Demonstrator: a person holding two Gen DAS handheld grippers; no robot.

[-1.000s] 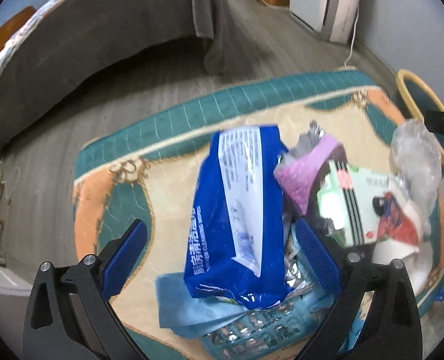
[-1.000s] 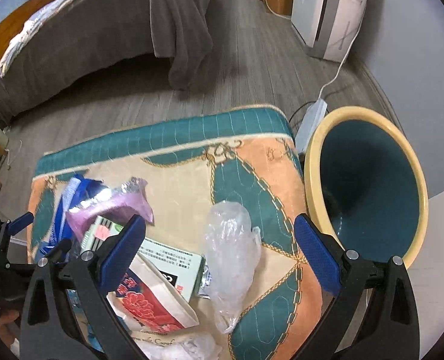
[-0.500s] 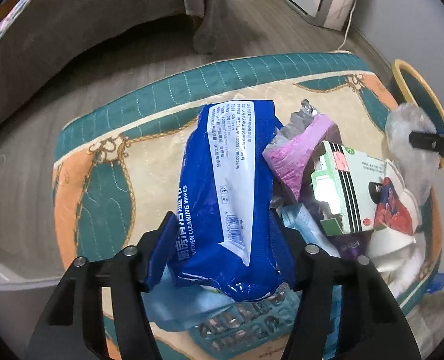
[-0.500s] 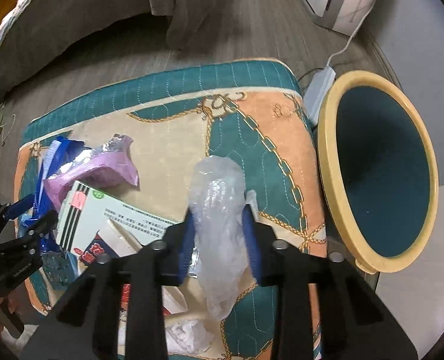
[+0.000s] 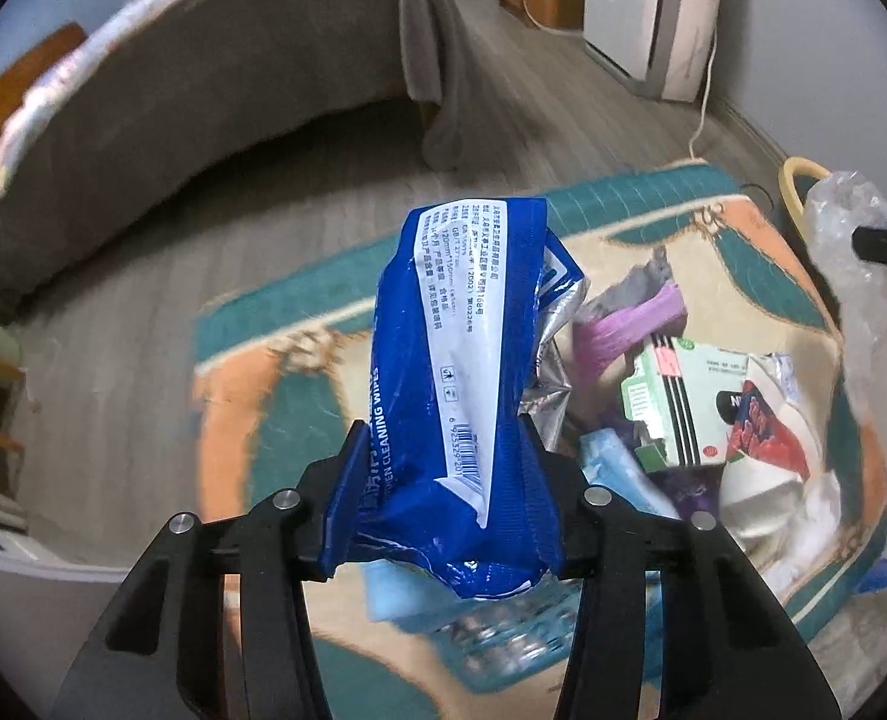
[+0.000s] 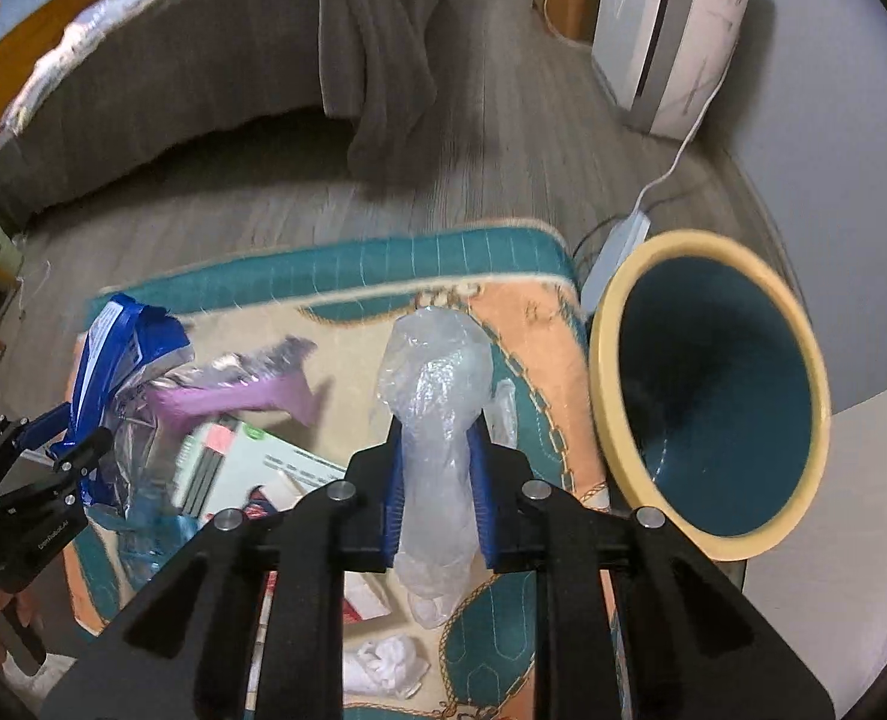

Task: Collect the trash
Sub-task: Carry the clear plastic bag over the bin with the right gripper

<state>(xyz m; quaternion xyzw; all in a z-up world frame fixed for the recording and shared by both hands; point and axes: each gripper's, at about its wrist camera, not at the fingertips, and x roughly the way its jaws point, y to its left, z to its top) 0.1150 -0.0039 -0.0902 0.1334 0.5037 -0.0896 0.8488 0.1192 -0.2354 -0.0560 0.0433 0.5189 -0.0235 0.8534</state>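
My left gripper (image 5: 443,468) is shut on a blue cleaning-wipes packet (image 5: 461,360) and holds it above the patterned mat (image 5: 275,384). My right gripper (image 6: 434,474) is shut on a crumpled clear plastic bag (image 6: 437,414), lifted off the mat (image 6: 359,276), just left of the teal bin with a yellow rim (image 6: 608,324). On the mat lie a purple wrapper (image 6: 233,399), a green-and-white box (image 5: 671,402), a red-and-white packet (image 5: 767,438) and a white tissue wad (image 6: 383,660). The left gripper and blue packet also show in the right wrist view (image 6: 41,444).
A bed with a grey cover (image 6: 203,78) stands behind the mat across wooden floor. A white appliance (image 6: 671,30) with a cable stands at the far right by the wall. A white power adapter (image 6: 617,246) lies beside the bin.
Both grippers closed, the left on the blue packet, the right on the clear bag. Both then lifted their items up off the mat.
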